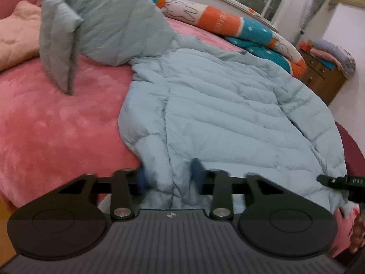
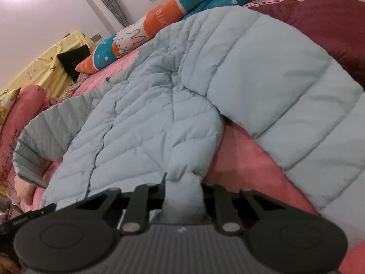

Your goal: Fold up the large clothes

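Observation:
A light blue quilted puffer jacket (image 1: 216,105) lies spread on a pink bed (image 1: 57,125), front up, zipper running down its middle. Its left sleeve (image 1: 75,34) stands raised and bent over the bed. My left gripper (image 1: 170,178) is at the jacket's bottom hem, its fingers closed around a bunch of hem fabric near the zipper. In the right wrist view the jacket (image 2: 141,123) fills the middle, and its other sleeve (image 2: 285,96) lies folded across on the right. My right gripper (image 2: 182,189) is shut on the hem corner.
A long orange and teal bunny bolster (image 1: 228,22) lies along the far side of the bed, also in the right wrist view (image 2: 159,22). A peach quilt (image 1: 16,36) sits far left. A wooden cabinet (image 1: 324,77) stands beyond the bed. A dark red blanket (image 2: 330,27) lies right.

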The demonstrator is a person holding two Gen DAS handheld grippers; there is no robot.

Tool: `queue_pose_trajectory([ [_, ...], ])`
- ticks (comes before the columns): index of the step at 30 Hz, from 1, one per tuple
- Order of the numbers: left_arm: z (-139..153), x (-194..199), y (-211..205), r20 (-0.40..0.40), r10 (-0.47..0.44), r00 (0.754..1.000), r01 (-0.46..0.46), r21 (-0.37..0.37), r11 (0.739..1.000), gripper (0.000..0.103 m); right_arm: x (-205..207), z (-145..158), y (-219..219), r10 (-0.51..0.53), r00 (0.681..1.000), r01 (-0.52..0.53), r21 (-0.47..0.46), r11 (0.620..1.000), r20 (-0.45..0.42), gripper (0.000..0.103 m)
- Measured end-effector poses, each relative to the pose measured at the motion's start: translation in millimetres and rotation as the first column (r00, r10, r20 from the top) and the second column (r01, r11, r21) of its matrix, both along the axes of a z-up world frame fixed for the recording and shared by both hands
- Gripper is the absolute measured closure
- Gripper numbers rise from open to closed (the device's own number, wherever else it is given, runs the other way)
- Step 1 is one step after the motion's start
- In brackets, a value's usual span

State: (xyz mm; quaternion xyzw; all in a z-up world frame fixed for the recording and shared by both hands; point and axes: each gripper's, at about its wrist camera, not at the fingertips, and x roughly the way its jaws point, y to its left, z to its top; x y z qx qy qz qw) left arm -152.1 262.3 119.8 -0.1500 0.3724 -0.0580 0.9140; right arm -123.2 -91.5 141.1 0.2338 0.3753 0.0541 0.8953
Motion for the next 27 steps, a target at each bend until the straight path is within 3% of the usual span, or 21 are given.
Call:
queue_pose_trajectory([
  [3,10,-10,-5,0.003,-0.005,1.000,0.005,0.023,1.000,0.084,-7,6,4,0.002,1.000,-0.002,-0.013,1.000,0.000,0.095],
  [6,19,-8,-3,0.009,0.002,1.000,-0.002,0.029,1.000,0.088,-15,13,10,0.014,1.000,-0.014,-0.029,0.999,0.003,0.096],
  [15,46,-22,-8,0.037,-0.066,0.997,0.063,0.065,0.996,0.089,-43,35,12,0.041,0.999,-0.039,-0.042,0.998,0.026,0.097],
  [21,55,-42,-9,0.016,-0.103,0.995,0.101,0.091,0.991,0.089,-67,38,15,0.062,0.998,-0.062,-0.014,0.998,0.009,0.097],
  [27,55,-53,-10,-0.009,-0.120,0.993,0.120,0.123,0.985,0.087,-82,41,21,0.076,0.997,-0.076,-0.054,0.996,-0.006,0.097],
])
